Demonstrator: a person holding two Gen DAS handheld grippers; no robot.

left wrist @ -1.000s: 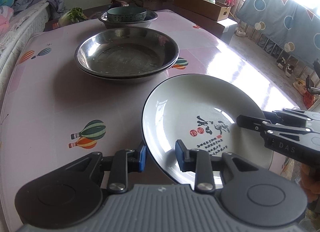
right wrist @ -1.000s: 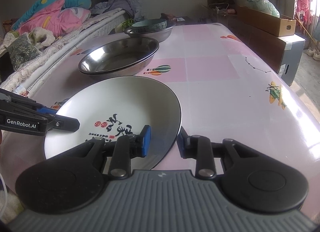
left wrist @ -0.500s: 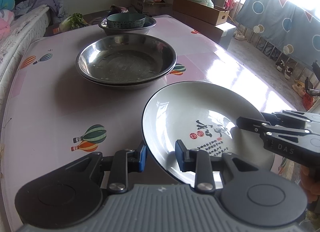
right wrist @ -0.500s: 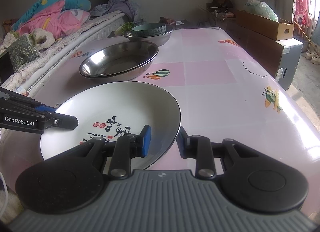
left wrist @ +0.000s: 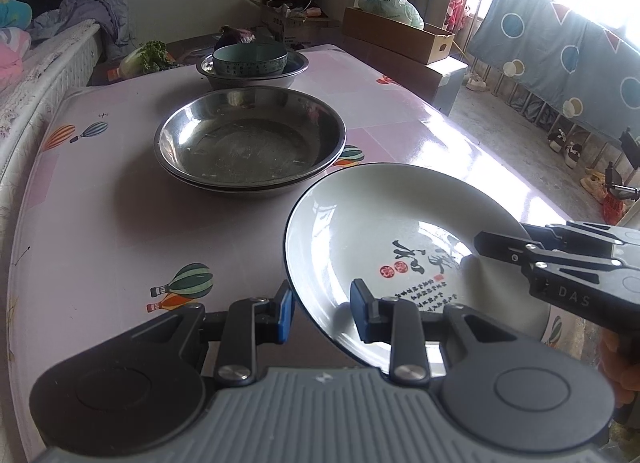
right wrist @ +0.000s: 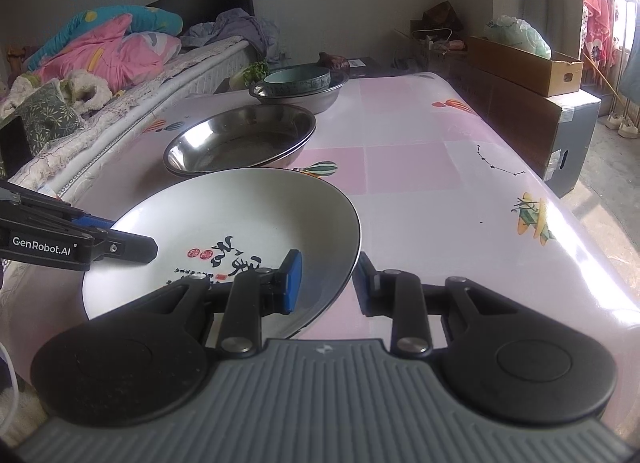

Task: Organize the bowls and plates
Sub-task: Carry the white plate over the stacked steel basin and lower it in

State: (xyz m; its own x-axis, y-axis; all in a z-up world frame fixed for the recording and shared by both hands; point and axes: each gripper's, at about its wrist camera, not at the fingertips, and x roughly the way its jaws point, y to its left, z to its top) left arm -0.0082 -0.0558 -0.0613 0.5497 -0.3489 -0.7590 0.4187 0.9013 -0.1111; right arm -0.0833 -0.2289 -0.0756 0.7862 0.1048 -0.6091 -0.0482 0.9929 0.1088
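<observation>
On a pink worktop (left wrist: pixel 100 199) printed with balloons, a white plate (left wrist: pixel 360 231) with black brush lettering hangs in the air, carried at opposite rims by two claws. The landmark is the stack of wide steel pans (left wrist: pixel 250 141), which sits past the plate's far edge, near the middle of the worktop; a deeper steel bowl (left wrist: pixel 294 69) with a teal bowl (left wrist: pixel 250 59) nested inside stands beyond the pans again. Seen from the right wrist, the plate's far rim comes close to the near lip of the pans and rides above the cloth, tilted slightly. The left claw (left wrist: pixel 322 313) is clamped on the plate's rim on the side away from the window, one blue pad under the edge and one on the face. The right claw (right wrist: pixel 326 283) pinches the opposite rim the same way. Both hands sit equally far from the pans, which lie straight ahead of the claws, so the likely next move is a forward carry.
</observation>
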